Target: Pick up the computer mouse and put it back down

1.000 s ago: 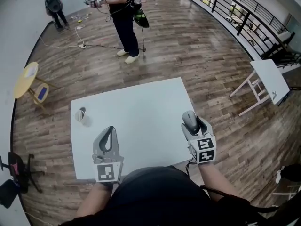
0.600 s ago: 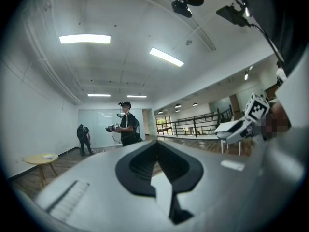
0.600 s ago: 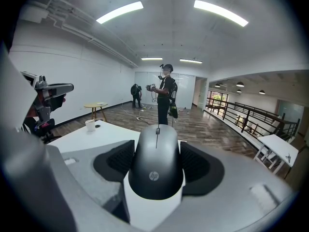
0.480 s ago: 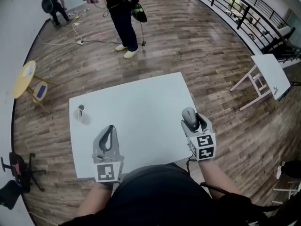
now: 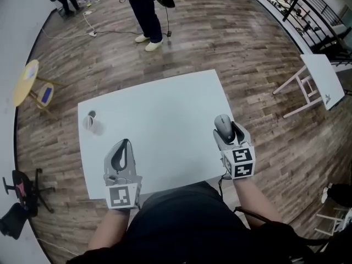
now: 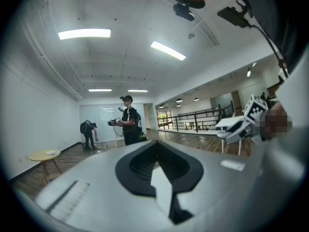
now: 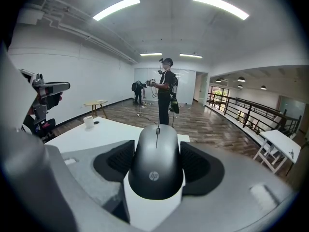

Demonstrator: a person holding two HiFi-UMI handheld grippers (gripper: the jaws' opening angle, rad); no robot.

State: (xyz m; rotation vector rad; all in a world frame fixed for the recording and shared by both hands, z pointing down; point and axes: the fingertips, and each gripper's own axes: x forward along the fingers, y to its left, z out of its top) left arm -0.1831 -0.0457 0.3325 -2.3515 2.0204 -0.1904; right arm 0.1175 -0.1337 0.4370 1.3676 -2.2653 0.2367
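A dark grey computer mouse (image 5: 222, 125) sits between the jaws of my right gripper (image 5: 224, 120), over the right edge of the white table (image 5: 159, 109). In the right gripper view the black pads press both sides of the mouse (image 7: 157, 161), its wheel pointing away from me. Whether it touches the tabletop I cannot tell. My left gripper (image 5: 125, 143) hovers over the table's near left part, shut, its tips meeting with nothing between them (image 6: 155, 143).
A white cup (image 5: 92, 124) stands near the table's left edge. Beyond the table a person (image 5: 144, 10) stands on the wood floor. A round yellow side table (image 5: 25, 89) is at left, a white folding table (image 5: 324, 81) at right, a black chair (image 5: 19, 188) at lower left.
The head view has shifted, so the table and floor sit higher in the picture. Both grippers keep their places and the mouse stays in the right jaws.
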